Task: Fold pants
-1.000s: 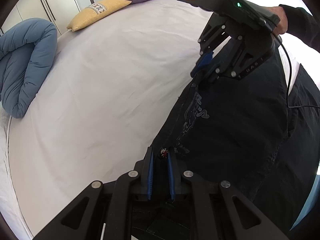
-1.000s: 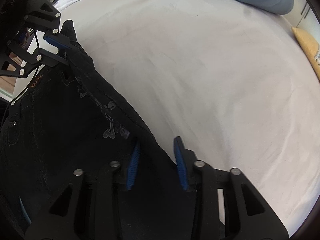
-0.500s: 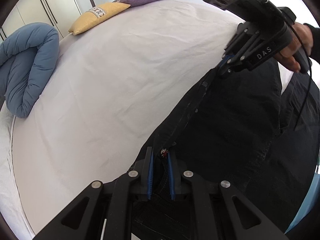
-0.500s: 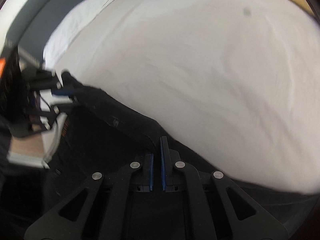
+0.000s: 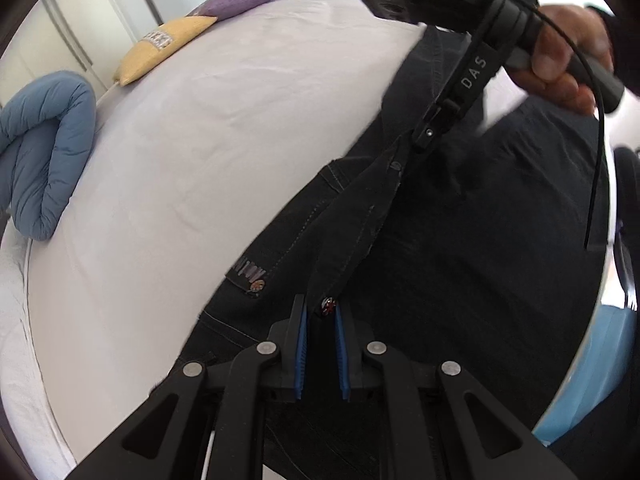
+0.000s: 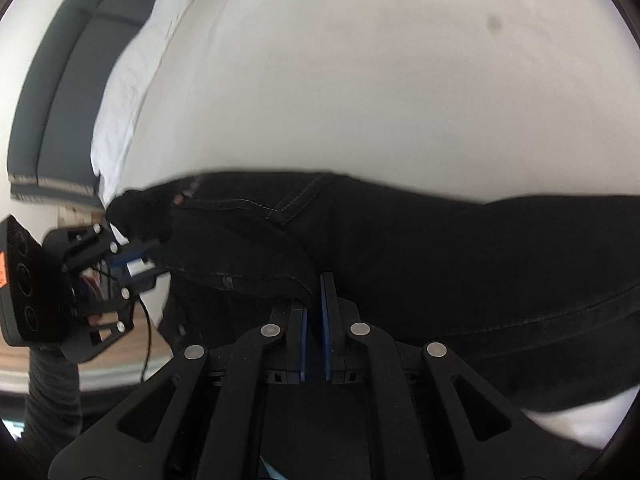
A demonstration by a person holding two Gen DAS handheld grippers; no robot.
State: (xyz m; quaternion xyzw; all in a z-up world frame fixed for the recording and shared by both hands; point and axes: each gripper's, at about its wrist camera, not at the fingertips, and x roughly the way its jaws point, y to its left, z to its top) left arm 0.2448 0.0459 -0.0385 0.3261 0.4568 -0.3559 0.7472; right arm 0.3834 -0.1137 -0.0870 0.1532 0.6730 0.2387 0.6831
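Left wrist view: left gripper (image 5: 321, 316) clamped on black denim pants (image 5: 460, 248) as before — waistband now lifted, twisted toward right gripper (image 5: 420, 140). Right wrist view: right gripper (image 6: 315, 292) pinching stitched hem, pants (image 6: 420, 256) draped over smooth white bed sheet (image 6: 360, 80) — more spread than earlier.

the right gripper (image 6: 315, 300) sat at six o'clock, its blue pads (image 6: 326, 320) pinched close on a fold of the black pants (image 6: 440, 264). the pants stretched across the white bed sheet (image 6: 360, 80) from nine to three o'clock. at nine o'clock the left gripper (image 6: 136, 264) clamped the pants' other end. a grey headboard (image 6: 52, 100) stood toward ten o'clock.
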